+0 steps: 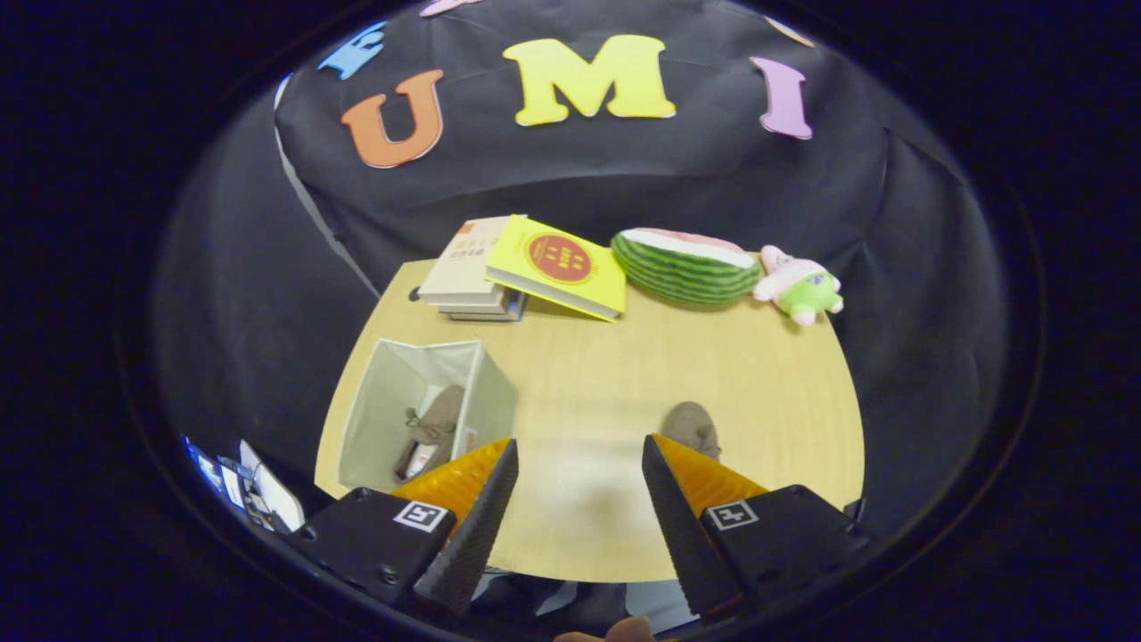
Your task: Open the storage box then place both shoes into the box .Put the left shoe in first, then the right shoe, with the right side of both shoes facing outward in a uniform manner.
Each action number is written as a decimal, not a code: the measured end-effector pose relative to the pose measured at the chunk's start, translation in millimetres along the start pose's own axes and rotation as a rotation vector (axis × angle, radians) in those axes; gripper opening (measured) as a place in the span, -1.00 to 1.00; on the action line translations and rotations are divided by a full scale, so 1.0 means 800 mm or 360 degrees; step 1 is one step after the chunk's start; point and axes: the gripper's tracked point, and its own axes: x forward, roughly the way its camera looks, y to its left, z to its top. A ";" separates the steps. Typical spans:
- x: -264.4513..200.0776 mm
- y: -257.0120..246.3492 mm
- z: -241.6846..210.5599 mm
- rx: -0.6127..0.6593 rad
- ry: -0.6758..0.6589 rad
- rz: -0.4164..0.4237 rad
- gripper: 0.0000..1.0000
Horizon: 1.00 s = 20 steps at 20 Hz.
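A grey fabric storage box (392,401) stands open on the wooden table (606,374), just beyond my left finger. One brown laced shoe (432,428) lies inside it. The other brown shoe (695,430) rests on the table, its heel part hidden behind the tip of my right finger (686,486). My gripper (579,464) hangs above the table's near side, open, with only bare tabletop between its orange and black fingers.
At the table's far edge lie a stack of books (468,272) with a yellow book (557,266) leaning on it, a watermelon-slice toy (685,266) and a pink and green plush toy (798,285). A fingertip (624,631) shows below the gripper.
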 end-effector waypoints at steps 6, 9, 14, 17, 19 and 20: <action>0.037 -0.127 -0.058 0.0051 0.0181 -0.0110 0.81; 0.070 -0.158 -0.091 0.0074 0.0320 -0.0079 0.81; 0.123 -0.184 -0.136 0.0094 0.0509 -0.0031 0.81; 0.155 -0.197 -0.155 0.0092 0.0599 -0.0026 0.80; 0.171 -0.200 -0.167 0.0120 0.0645 0.0004 0.77; 0.177 -0.200 -0.171 0.0133 0.0665 0.0020 0.74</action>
